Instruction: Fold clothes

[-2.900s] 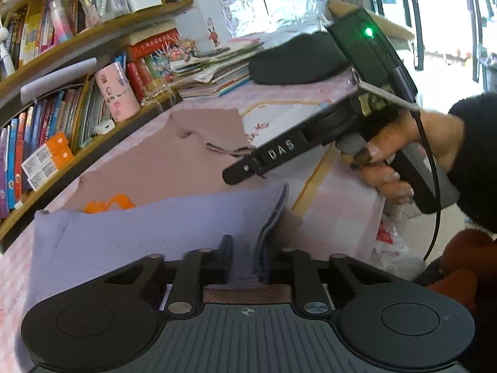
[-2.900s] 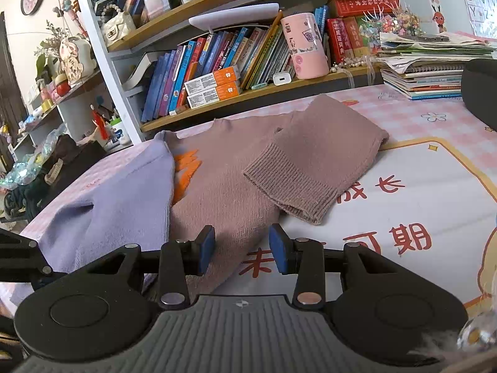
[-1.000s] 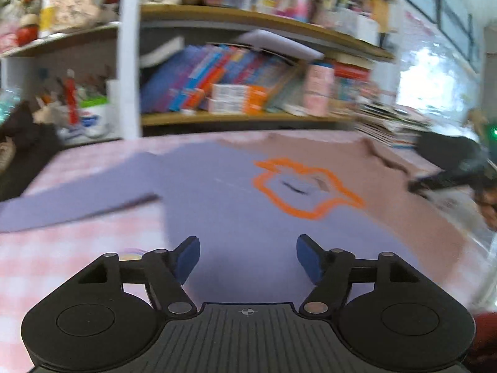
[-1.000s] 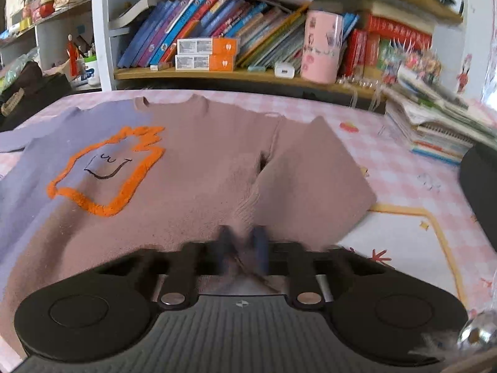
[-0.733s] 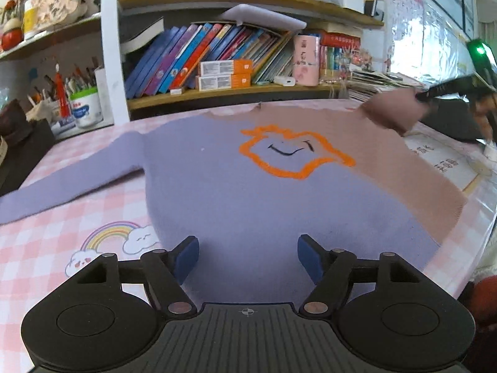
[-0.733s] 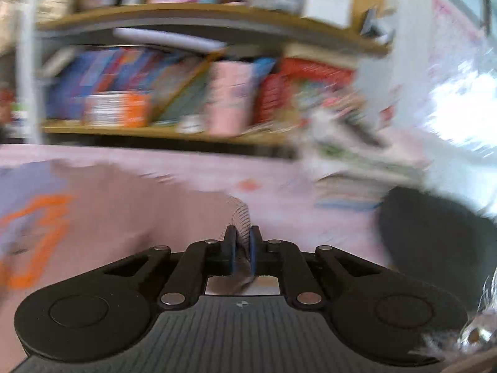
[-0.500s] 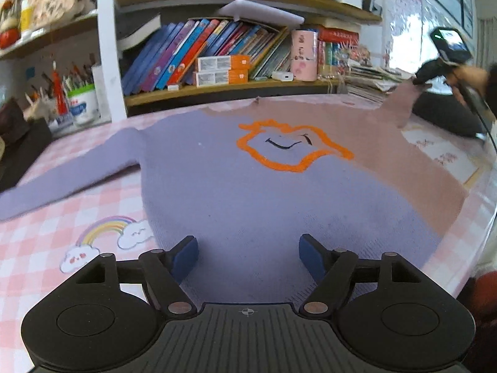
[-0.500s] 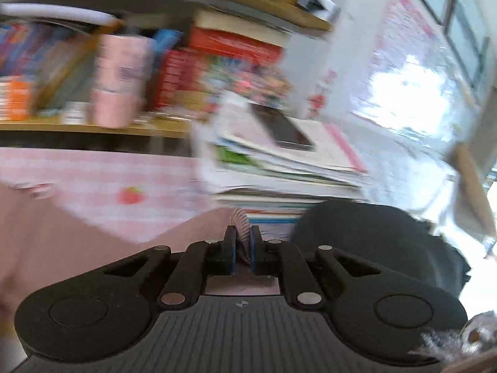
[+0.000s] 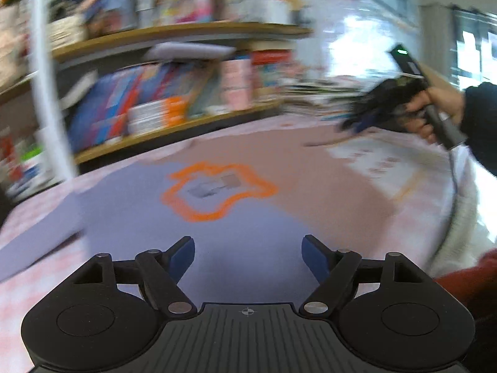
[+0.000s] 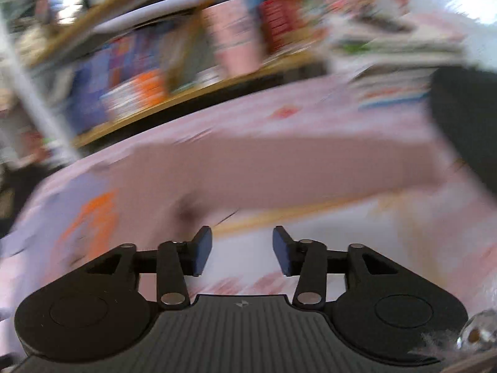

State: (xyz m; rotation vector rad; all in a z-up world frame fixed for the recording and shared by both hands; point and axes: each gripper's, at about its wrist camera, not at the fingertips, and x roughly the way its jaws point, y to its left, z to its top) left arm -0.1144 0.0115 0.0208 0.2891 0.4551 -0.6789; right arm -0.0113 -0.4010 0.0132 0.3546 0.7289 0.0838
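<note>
Blurred bookshelves (image 9: pixel 161 105) back a pink checked table (image 9: pixel 40 279) where the purple-and-mauve sweater (image 9: pixel 236 217) lies spread flat, apparently reaching the right edge. The left gripper (image 9: pixel 248 256) gapes wide; the right gripper (image 10: pixel 242 250) is parted, empty.

Both feeds are smearing pretty badly for me right now, so details are soft. I'm looking at a wooden bookshelf (image 9: pixel 186 34) running along the back, packed with colourful upright books (image 9: pixel 130 108), and a white upright post (image 9: pixel 46 71) is cutting down its left side. A pink-and-white checked tablecloth (image 10: pixel 310 102) is covering the table in front. Off to the right, bright daylight is pouring through tall windows (image 9: pixel 472 52), and a messy stack of papers and magazines (image 10: pixel 394 46) is sitting near that end.
</note>
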